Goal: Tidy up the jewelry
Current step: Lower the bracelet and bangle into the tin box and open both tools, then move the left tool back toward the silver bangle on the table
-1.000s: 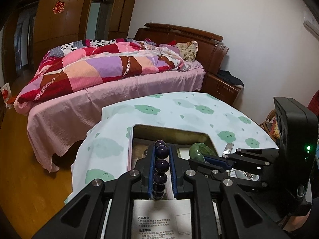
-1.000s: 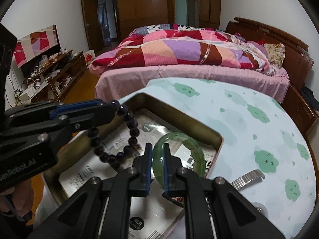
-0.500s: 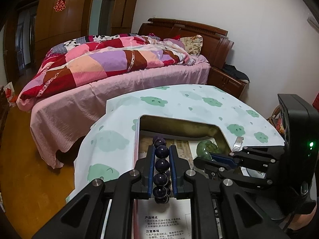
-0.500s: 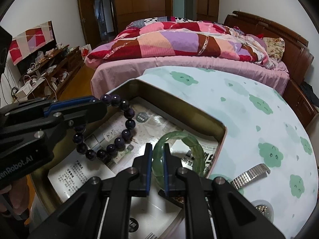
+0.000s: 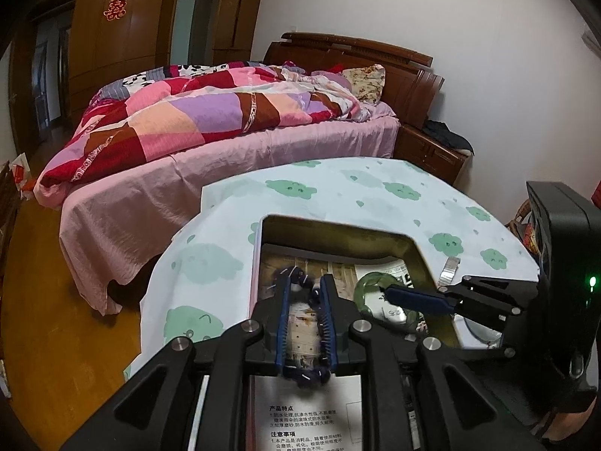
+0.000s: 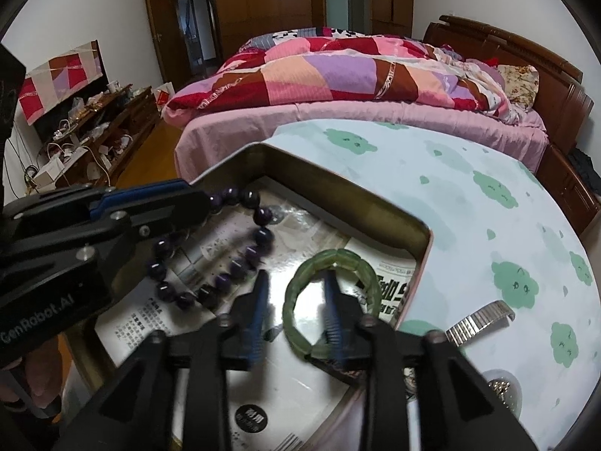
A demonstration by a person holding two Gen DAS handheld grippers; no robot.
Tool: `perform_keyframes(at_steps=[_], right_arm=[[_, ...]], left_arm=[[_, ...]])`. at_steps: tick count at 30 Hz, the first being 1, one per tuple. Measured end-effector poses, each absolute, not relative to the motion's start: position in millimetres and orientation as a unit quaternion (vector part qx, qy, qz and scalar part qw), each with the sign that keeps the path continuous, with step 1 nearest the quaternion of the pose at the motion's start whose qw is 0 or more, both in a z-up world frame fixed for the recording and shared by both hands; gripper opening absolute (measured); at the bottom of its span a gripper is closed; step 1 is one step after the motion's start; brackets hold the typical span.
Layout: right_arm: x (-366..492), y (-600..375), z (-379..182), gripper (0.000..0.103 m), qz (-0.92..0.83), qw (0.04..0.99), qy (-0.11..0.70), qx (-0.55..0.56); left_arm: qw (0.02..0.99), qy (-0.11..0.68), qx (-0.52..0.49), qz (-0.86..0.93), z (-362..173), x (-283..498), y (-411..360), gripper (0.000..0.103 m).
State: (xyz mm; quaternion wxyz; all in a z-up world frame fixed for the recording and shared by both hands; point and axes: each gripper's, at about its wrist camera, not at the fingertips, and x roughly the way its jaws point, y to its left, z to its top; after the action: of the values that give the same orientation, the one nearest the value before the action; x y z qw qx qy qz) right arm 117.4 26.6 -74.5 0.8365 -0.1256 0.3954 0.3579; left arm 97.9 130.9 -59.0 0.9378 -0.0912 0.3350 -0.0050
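A shallow metal tin lined with printed paper sits on the cloud-print tablecloth. My left gripper is open over its left part, with the dark purple bead bracelet loose between and under its jaws; the bracelet also shows in the right wrist view. My right gripper is open over the tin. The green jade bangle lies on the paper, with one right finger inside its ring. The bangle also shows in the left wrist view.
A silver stretch watch band lies on the cloth right of the tin. A small round dish with beads sits at the near right. A bed with a patchwork quilt stands beyond the table.
Both grippers have opened. The purple bracelet has dropped from the left jaws and the green bangle from the right jaws onto the paper in the tin.
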Motion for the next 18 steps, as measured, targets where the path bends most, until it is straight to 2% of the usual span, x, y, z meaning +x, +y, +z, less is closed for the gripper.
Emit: perform_keyframes(at_steps=[1,2,4,15,18], right_arm=[[115,26,-73,0.06,0.358,0.839,0.391,-0.125],[113,25,-71,0.068,0.356,0.843,0.384,-0.123],[110,23,-69,0.069,0.357,0.845,0.38,-0.119],[99,-17,-50,0.069,0.351,0.857,0.368,-0.08],[97,-48,-46,0.072,0.334,0.866,0.367,-0.067]], left_arm=[[0.94,0.329,-0.091,-0.005,-56,96,131,0.033],[0.942,0.322,-0.092,-0.002,-52,94,130,0.053],[0.95,0.3,-0.091,0.012,-43,86,129,0.075],[0.954,0.285,-0.095,0.014,-25,72,121,0.076],[0.955,0.283,-0.087,0.013,-21,68,111,0.076]])
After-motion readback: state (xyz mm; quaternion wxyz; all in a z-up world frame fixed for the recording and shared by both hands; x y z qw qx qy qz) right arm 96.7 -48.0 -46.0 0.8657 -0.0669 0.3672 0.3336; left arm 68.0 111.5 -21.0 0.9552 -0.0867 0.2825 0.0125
